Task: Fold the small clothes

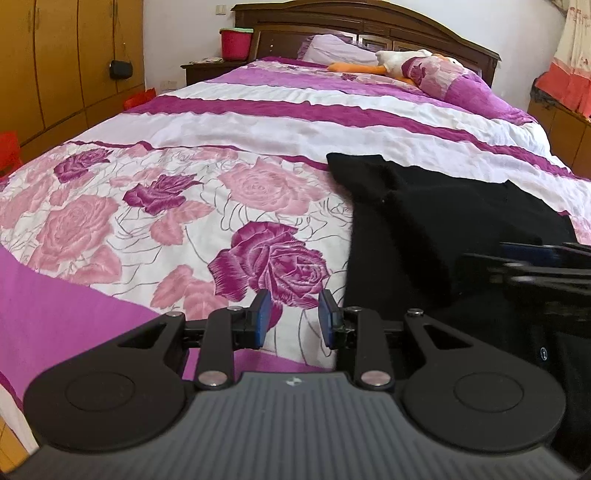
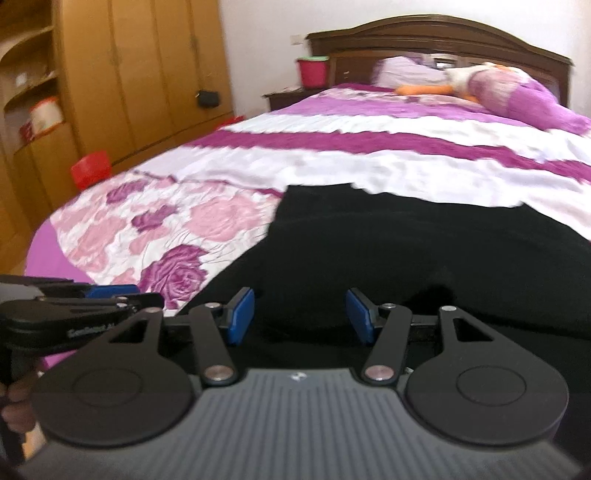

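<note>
Black garment [image 1: 436, 236] lying spread on the rose-print bedspread [image 1: 155, 206], toward its right side. Your left gripper [image 1: 295, 317] hovers over the printed cover just beside the cloth's left edge, jaws parted and empty; your right gripper [image 2: 301, 315] sits above the dark fabric, jaws wide apart, grasping nothing.

Open bedspread [image 1: 184, 206] left of black garment [image 1: 424, 221], plush duck [image 1: 399, 62] far by headboard [image 1: 369, 22]

One black garment [image 1: 436, 221], two grippers, one plush duck [image 1: 402, 61], two pillows, one red bucket [image 1: 235, 43], one bed [image 1: 258, 122]
</note>
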{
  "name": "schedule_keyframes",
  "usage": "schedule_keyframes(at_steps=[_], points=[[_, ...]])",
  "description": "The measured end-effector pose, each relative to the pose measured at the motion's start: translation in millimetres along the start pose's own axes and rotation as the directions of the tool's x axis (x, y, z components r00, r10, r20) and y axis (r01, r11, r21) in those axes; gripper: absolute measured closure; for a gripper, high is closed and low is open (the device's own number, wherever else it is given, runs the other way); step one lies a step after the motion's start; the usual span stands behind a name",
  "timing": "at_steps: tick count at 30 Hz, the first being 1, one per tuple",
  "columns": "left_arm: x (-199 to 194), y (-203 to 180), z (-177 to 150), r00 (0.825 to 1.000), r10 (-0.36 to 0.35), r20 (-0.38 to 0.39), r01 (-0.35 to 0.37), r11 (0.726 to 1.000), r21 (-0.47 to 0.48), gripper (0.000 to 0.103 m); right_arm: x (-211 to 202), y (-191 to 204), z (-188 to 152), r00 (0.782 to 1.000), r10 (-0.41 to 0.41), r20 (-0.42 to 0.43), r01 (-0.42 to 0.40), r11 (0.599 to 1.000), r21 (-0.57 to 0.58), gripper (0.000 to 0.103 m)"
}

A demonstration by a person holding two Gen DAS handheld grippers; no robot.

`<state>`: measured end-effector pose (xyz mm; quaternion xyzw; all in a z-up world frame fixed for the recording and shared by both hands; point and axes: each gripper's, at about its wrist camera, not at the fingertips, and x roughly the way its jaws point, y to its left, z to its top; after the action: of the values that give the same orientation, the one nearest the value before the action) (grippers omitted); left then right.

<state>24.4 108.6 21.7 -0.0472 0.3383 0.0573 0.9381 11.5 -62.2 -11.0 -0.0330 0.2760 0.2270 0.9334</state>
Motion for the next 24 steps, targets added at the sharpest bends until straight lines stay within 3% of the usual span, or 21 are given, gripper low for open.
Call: schedule_keyframes(at_steps=[6,11,13,14,15,16,24], points=[[0.8,-0.1,-3.6,1.000,-0.004,0.003,0.004,1.000,0.012,0.071,43.8,16.9,-3.9,0.996,-0.062,-0.057,0.055,0.992,-0.115,0.046],[1.7,-2.5,-3.5,1.000,-0.007,0.008,0.007,1.000,0.022,0.071,52.9,18.3,-10.1,0.995,-0.097,-0.038,0.089,0.980,-0.176,0.047],[1.9,-3.4,-2.6,1.000,-0.011,0.011,0.011,1.000,0.019,0.071,52.6,16.1,-9.4,0.993,-0.113,-0.030,0.106,0.978,-0.178,0.070],[1.7,-4.4,-2.2,1.000,-0.015,0.013,0.015,1.000,0.019,0.071,52.4,14.9,-8.3,0.992,-0.121,-0.026,0.115,0.977,-0.179,0.077],[1.7,-5.5,-1.7,1.000,-0.017,0.015,0.017,1.000,0.020,0.071,51.2,12.6,-6.3,0.993,-0.116,-0.022,0.111,0.980,-0.166,0.086],[1.9,-7.1,-1.0,1.000,-0.019,0.017,0.019,1.000,0.023,0.071,48.8,9.7,-3.6,0.994,-0.104,-0.018,0.101,0.985,-0.142,0.087],[8.4,-28.9,8.1,0.998,-0.041,0.043,0.037,0.996,0.087,0.071,-0.7,-29.7,29.2,0.989,-0.054,0.138,0.043,0.996,0.080,0.089]])
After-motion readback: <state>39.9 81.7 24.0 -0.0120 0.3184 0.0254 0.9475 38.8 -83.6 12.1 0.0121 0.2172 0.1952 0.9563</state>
